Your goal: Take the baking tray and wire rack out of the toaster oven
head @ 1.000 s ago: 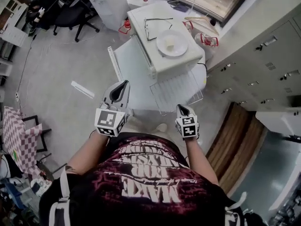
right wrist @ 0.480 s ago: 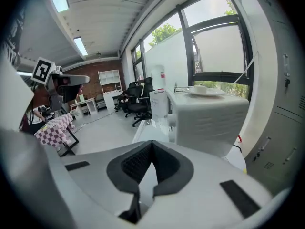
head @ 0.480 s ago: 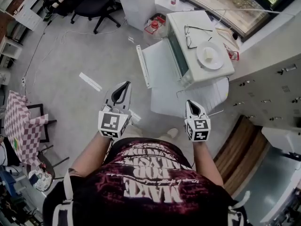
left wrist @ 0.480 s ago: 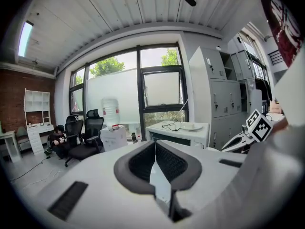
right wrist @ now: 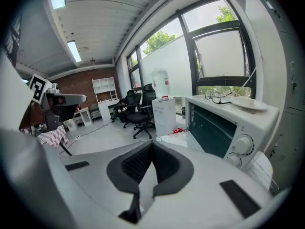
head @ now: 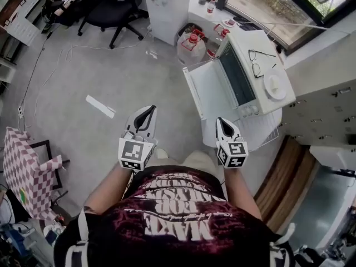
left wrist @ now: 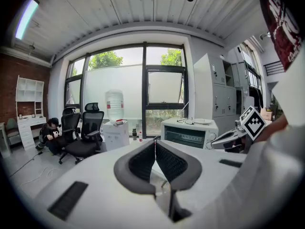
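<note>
Both tongs were clenched with nothing between their jaws, the left tongs [head: 148, 110] and right tongs [head: 222, 122] held out side by side in front of the person and well apart from the oven [head: 261, 65], which stood at about 2 o'clock from them on a small white table [head: 242, 141]. Its door [head: 207, 93] hung open toward 9 o'clock, and the right gripper view looked into a dark cavity [right wrist: 209, 133] where no tray could be made out. What looked like the rack's [head: 271, 137] wire edge showed at the table's 4 o'clock corner, half hidden by the oven, so it may already have been out. By my judgement the tray would be thin, stiff metal, light but smooth and apt to slip, best pinched at the middle of its front lip and drawn out level. The rack would be light, rigid wire, likely to snag or clatter, and the front crossbar was the place to grip it. A plate [head: 275, 86] and glasses [head: 257, 63] on the oven's top could slide if it were jolted.
</note>
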